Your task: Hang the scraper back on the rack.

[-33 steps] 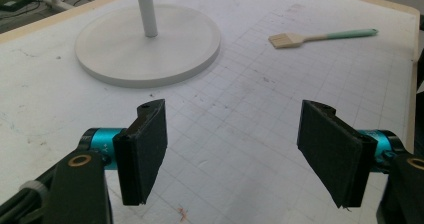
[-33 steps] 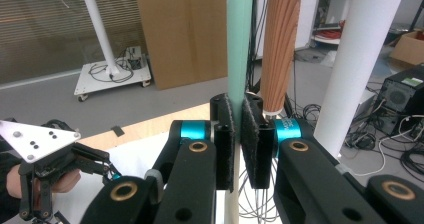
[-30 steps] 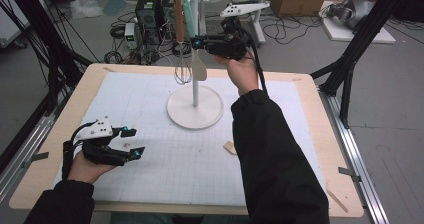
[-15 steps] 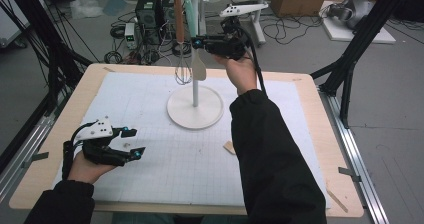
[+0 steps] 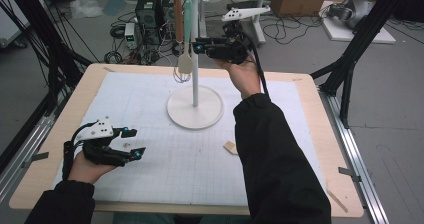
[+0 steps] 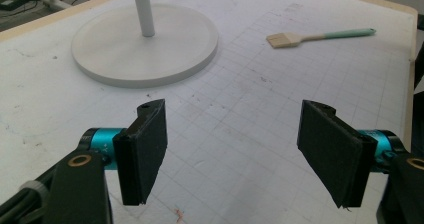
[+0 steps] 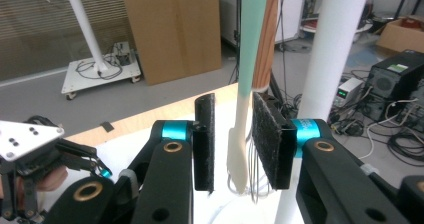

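Right hand-held gripper (image 7: 232, 141), jaws just opening, straddles the hanging spatula (image 7: 240, 134) beside the rack pole (image 7: 332, 49) without pinching it; left hand-held gripper (image 6: 240, 149) spread over bare table (image 5: 150, 184) near its front edge, rack base (image 6: 145, 46) well ahead.

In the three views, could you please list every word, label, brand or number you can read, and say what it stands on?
None can be read.
Grid mat: ruled lines, no figures legible.
Cardboard box: plain face, no print.
Black case with a small green label: too small and blurred to read.
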The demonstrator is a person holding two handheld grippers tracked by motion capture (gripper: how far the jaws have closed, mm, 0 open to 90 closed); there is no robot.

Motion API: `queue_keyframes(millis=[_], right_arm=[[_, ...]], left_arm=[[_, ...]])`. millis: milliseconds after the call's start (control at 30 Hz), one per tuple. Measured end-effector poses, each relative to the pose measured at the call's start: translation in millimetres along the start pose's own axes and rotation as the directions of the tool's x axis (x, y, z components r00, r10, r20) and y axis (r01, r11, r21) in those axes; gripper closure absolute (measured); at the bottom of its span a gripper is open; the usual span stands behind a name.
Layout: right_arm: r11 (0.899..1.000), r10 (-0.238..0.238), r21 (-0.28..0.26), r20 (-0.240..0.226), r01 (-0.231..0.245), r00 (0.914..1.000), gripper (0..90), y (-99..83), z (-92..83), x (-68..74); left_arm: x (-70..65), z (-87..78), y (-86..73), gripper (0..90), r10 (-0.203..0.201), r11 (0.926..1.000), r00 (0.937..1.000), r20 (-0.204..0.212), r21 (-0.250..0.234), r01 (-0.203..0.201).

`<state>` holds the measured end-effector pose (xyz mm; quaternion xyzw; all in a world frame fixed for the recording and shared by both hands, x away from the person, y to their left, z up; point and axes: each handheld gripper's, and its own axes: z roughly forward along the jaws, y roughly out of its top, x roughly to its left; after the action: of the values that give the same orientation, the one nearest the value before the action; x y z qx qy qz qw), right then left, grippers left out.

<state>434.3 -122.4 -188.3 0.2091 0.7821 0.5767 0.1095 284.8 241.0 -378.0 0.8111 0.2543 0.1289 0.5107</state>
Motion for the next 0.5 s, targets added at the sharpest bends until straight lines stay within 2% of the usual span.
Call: queue_keyframes(millis=[500], right_arm=[[1.0, 0.004, 0.015, -0.01, -0.004, 0.9999, 54.8, -24.6, -11.4, 6.4]], left_arm=[[0.4, -0.6, -1.5, 28.3, 0.002, 1.0, 1.0, 0.0, 0.007, -0.002]])
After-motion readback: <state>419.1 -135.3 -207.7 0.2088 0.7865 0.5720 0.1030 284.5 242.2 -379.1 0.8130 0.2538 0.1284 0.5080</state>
